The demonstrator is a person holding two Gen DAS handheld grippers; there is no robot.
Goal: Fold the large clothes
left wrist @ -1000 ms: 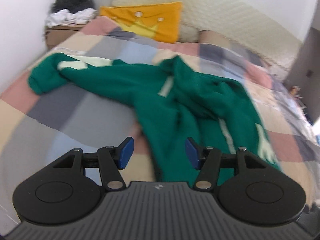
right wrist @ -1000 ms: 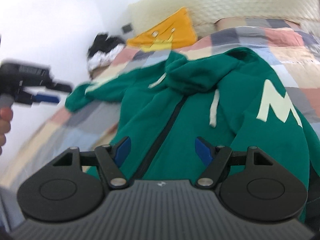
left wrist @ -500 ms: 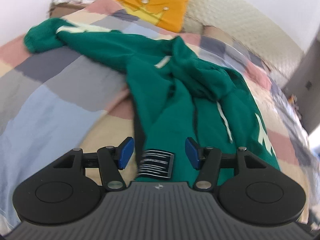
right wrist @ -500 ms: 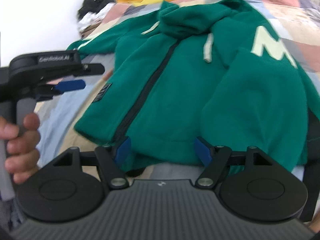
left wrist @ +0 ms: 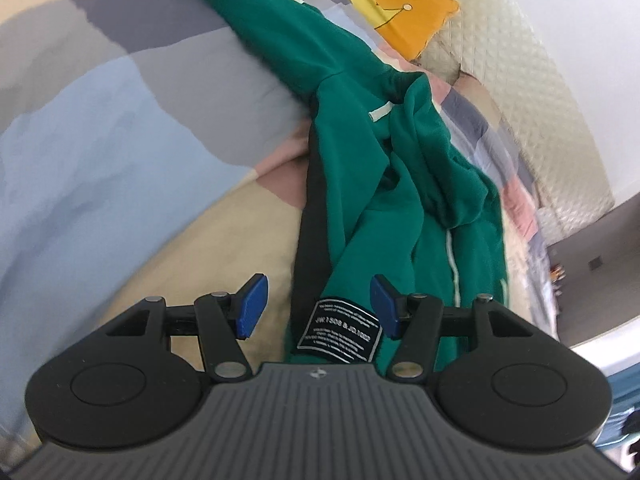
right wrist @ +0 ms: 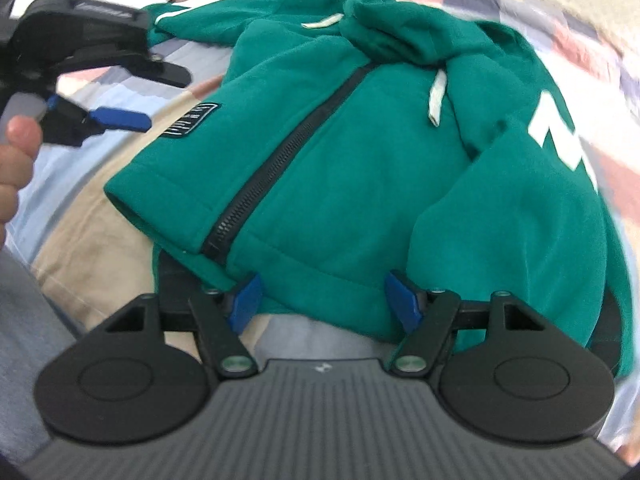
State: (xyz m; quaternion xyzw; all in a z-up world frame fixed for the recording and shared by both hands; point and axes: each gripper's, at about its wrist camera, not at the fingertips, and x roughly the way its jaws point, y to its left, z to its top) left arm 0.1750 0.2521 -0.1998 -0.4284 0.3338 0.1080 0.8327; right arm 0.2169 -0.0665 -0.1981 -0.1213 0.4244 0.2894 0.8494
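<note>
Both grippers tilt down over green hoodie (right wrist: 360,168), now closer: left gripper (left wrist: 316,312) jaws spread above patch; right gripper (right wrist: 326,300) spread at hem.

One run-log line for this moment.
left gripper: open, over hoodie hem | right gripper: open at hem | hoodie: unfolded on bed

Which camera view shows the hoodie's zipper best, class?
The right wrist view: the zipper runs in full down the front of the green hoodie. In the left wrist view the hoodie lies edge-on and bunched, so no zipper can be made out.
</note>
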